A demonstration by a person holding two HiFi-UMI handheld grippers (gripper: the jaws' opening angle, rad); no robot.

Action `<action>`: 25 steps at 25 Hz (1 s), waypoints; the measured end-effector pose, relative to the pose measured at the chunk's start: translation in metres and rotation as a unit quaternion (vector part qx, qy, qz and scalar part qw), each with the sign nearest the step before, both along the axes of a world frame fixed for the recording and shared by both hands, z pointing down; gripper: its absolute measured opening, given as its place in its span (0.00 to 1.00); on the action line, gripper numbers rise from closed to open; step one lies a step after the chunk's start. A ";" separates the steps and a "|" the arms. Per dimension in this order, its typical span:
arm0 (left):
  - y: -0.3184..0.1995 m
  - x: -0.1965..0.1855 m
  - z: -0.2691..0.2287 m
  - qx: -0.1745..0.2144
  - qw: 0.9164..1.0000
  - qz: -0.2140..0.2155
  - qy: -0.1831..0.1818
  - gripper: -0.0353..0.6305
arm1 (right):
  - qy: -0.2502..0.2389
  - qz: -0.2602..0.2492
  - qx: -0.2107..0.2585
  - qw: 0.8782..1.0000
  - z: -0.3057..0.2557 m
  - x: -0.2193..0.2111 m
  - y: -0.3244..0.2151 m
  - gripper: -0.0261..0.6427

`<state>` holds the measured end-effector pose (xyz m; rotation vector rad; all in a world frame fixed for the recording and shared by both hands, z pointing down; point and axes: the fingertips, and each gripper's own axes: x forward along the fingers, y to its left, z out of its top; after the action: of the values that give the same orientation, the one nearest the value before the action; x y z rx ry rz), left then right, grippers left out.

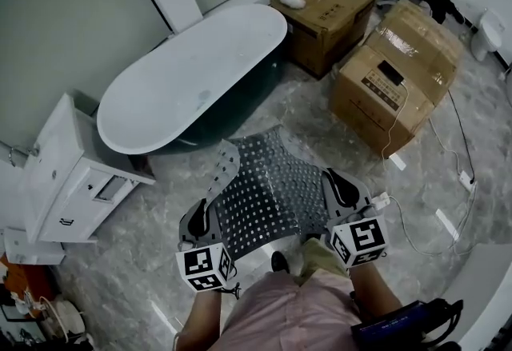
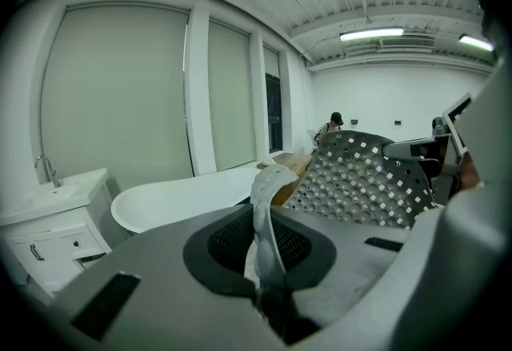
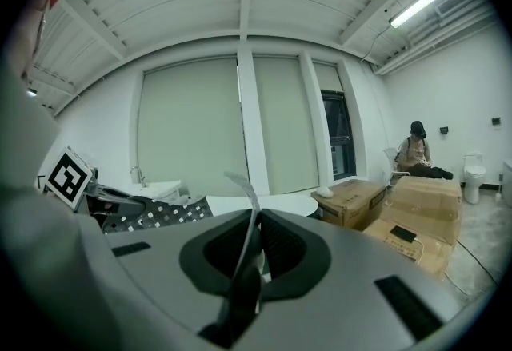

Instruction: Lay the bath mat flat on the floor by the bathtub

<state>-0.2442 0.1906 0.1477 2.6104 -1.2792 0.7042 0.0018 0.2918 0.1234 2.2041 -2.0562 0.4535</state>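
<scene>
Mat [image 1: 268,189] hangs pinched tight in left gripper [image 1: 198,220] and right gripper [image 1: 341,189]; uneven lowering could crease it by tub [image 1: 192,77].

Dim, grey, even light from ceiling tubes [image 3: 422,3]; both gripper views bend strongly, black at the corners.

The left tongs [image 1: 200,217] and the right tongs [image 1: 342,188] are matt grey moulded shells. Each has a black, oval, mesh-textured pad recessed at its tip. Each also carries a white cube faced with black square markers: the left cube [image 1: 206,265] and the right cube [image 1: 360,241]. Dark rectangular slots [image 2: 108,305] are sunk into the grey shells. The person wears pale pink clothing [image 1: 280,313] and a dark shoe [image 1: 279,262].
</scene>
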 end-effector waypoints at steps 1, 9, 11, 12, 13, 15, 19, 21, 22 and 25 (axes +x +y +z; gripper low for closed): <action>-0.002 0.009 0.000 0.001 1.000 0.000 -0.002 0.12 | 0.000 -0.001 0.001 1.000 0.000 0.009 -0.003 0.08; -0.019 0.079 -0.012 0.020 1.000 -0.003 -0.010 0.12 | -0.002 -0.001 0.026 1.000 -0.010 0.088 -0.022 0.08; -0.022 0.097 -0.014 0.024 1.000 -0.010 -0.011 0.12 | -0.006 -0.005 0.030 1.000 -0.009 0.108 -0.026 0.08; -0.023 0.103 -0.016 0.025 1.000 -0.013 -0.012 0.12 | -0.007 -0.007 0.031 0.999 -0.010 0.116 -0.027 0.08; -0.023 0.107 -0.017 0.028 0.999 -0.015 -0.013 0.12 | -0.007 -0.009 0.033 0.999 -0.010 0.121 -0.028 0.08; -0.023 0.115 -0.020 0.035 0.999 -0.019 -0.013 0.12 | -0.006 -0.013 0.040 0.999 -0.012 0.131 -0.030 0.08; -0.022 0.114 -0.025 0.039 0.999 -0.027 -0.011 0.12 | -0.006 -0.014 0.046 0.999 -0.016 0.138 -0.035 0.08; -0.022 0.113 -0.024 0.038 0.999 -0.032 -0.013 0.12 | -0.008 -0.018 0.044 0.999 -0.014 0.139 -0.039 0.08; -0.024 0.114 -0.023 0.036 0.999 -0.035 -0.013 0.12 | -0.009 -0.021 0.042 0.999 -0.011 0.140 -0.043 0.08; -0.031 0.111 -0.016 0.031 0.998 -0.045 -0.016 0.12 | -0.011 -0.031 0.035 0.999 -0.003 0.140 -0.057 0.08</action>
<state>-0.1331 0.1594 0.1314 2.5804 -1.4385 0.7040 0.1415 0.2347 0.1199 2.1748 -2.1771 0.4084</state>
